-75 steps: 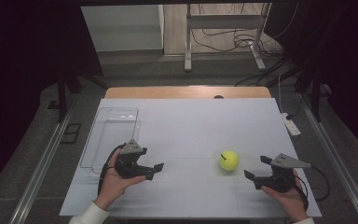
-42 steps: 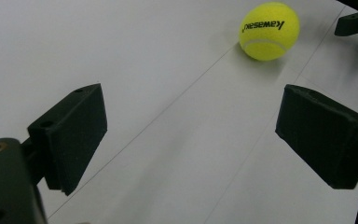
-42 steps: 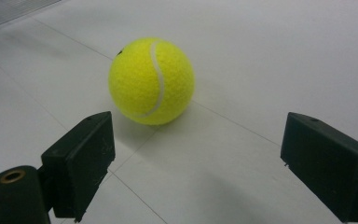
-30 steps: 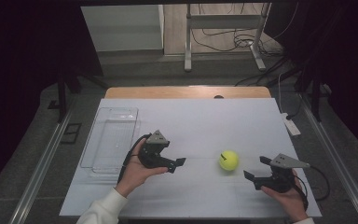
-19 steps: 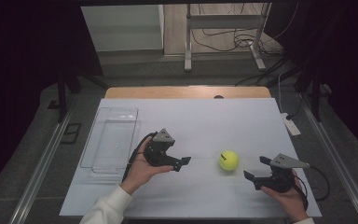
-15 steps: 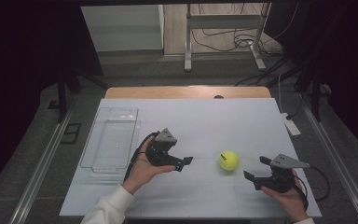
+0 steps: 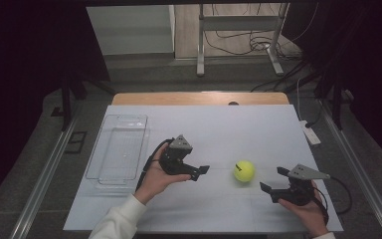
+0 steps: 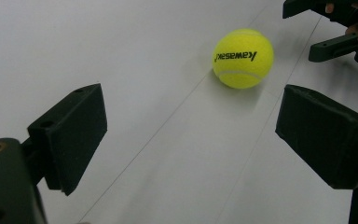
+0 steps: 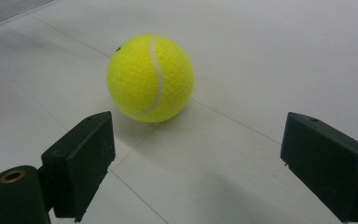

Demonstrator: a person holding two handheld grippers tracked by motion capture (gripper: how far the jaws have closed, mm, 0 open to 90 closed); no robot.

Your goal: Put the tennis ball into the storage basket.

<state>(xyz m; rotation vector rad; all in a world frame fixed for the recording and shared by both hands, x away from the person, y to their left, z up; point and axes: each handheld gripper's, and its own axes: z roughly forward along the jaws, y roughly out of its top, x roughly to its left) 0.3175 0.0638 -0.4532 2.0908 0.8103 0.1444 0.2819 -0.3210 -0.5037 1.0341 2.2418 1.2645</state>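
A yellow tennis ball [image 7: 243, 171] with black lettering rests on the white table, right of centre; it appears in the left gripper view [image 8: 243, 58] and the right gripper view [image 9: 150, 78] too. My left gripper [image 7: 199, 173] is open, a short way left of the ball, jaws pointing at it with nothing between them [image 8: 191, 140]. My right gripper [image 7: 274, 180] is open as well, just right of the ball and slightly nearer me, its jaws [image 9: 196, 163] aimed at the ball, which lies ahead toward the left jaw.
A clear plastic tray [image 7: 118, 149] lies along the table's left side. A white power strip [image 7: 310, 132] sits at the right edge. Beyond the far edge stand a metal frame [image 7: 238, 30] and floor cables.
My left gripper has travelled right and slightly forward from beside the tray to close by the ball. The right gripper and the ball have stayed put.
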